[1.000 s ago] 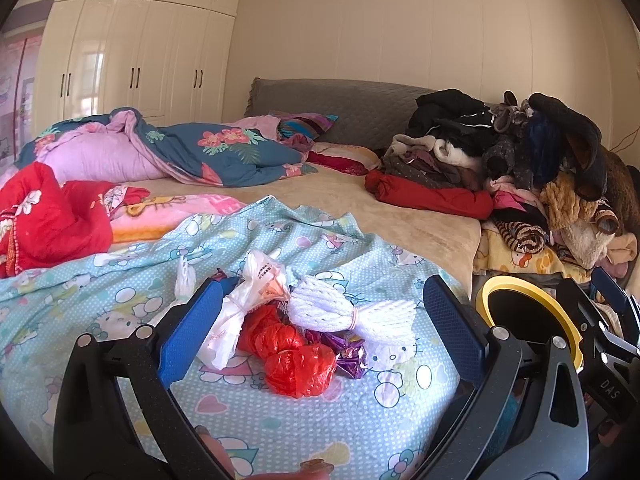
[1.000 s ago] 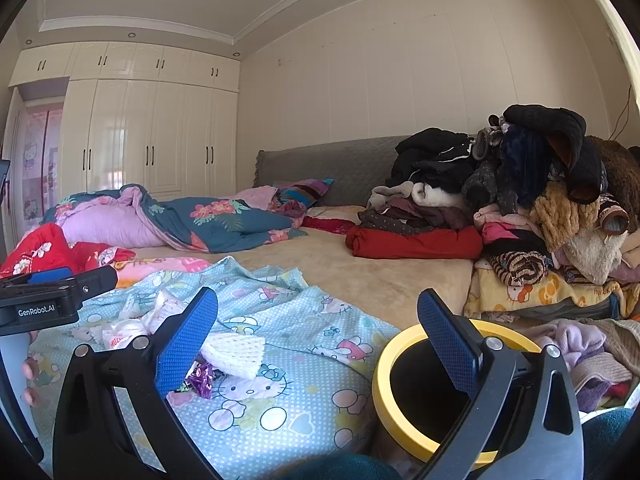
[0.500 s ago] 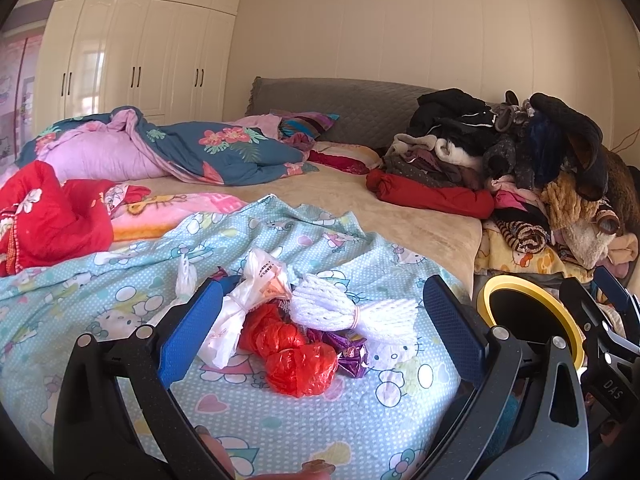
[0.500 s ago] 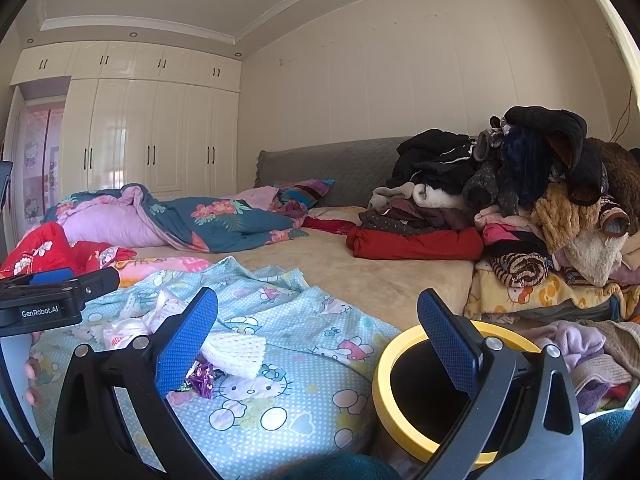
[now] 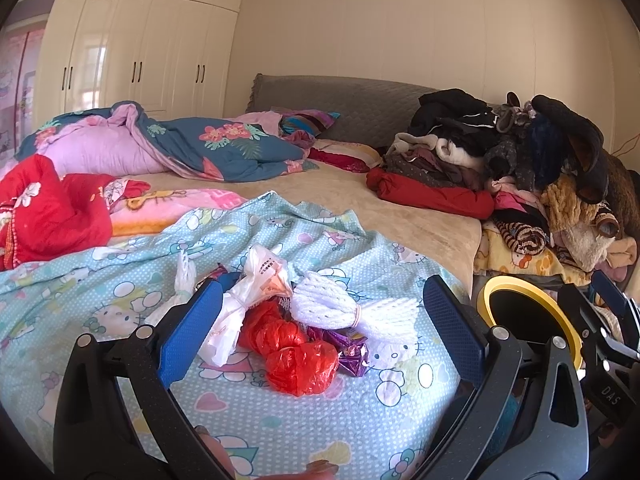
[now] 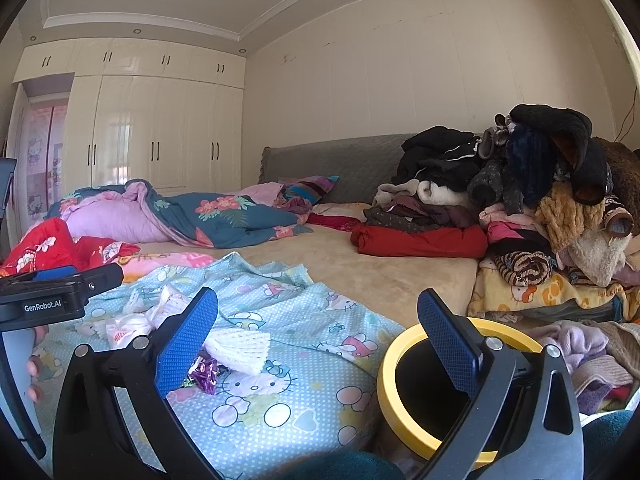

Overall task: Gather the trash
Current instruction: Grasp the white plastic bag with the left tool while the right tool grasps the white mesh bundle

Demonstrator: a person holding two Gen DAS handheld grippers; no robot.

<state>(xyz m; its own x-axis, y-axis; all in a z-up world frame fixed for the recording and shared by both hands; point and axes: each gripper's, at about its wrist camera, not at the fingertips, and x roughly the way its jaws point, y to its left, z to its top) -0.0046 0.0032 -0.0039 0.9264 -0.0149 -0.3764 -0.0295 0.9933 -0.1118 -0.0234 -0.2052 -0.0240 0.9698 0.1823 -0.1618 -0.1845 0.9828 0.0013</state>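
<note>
Scene: A pile of trash lay on a blue cartoon-print sheet point(image 5: 100, 292) at the foot of a cluttered bed, with a yellow-rimmed bin point(image 5: 532, 320) standing just off the sheet's right edge.
Trash: A white bag point(image 5: 248, 300), a red bag point(image 5: 296, 352), white foam netting point(image 5: 352, 312) and a purple wrapper point(image 5: 348, 354) sat touching one another on the sheet, left of the bin; a smaller white scrap point(image 5: 185, 276) lay farther left of the pile.
Left gripper point(image 5: 320, 328): Its blue jaws stood wide, empty, hovering on either side of the pile and gripping nothing.
Right gripper point(image 6: 316, 340): It was also spread wide and empty, its right jaw over the bin's rim point(image 6: 404, 344) and its left jaw over the sheet near the netting point(image 6: 240, 348).
Bin: Only a dark interior showed past the rim; whether anything was inside could not be told.
Progress: By the look of it, collection had barely begun, since every visible piece was on the sheet and none was held.
Left to do: Each piece appeared to need picking off the sheet and dropping into the bin.
Beyond the sheet: Heaped clothes point(image 5: 520, 168) rose behind the bin and quilts point(image 5: 180, 148) lay far left of it, seemingly no part of the job.
</note>
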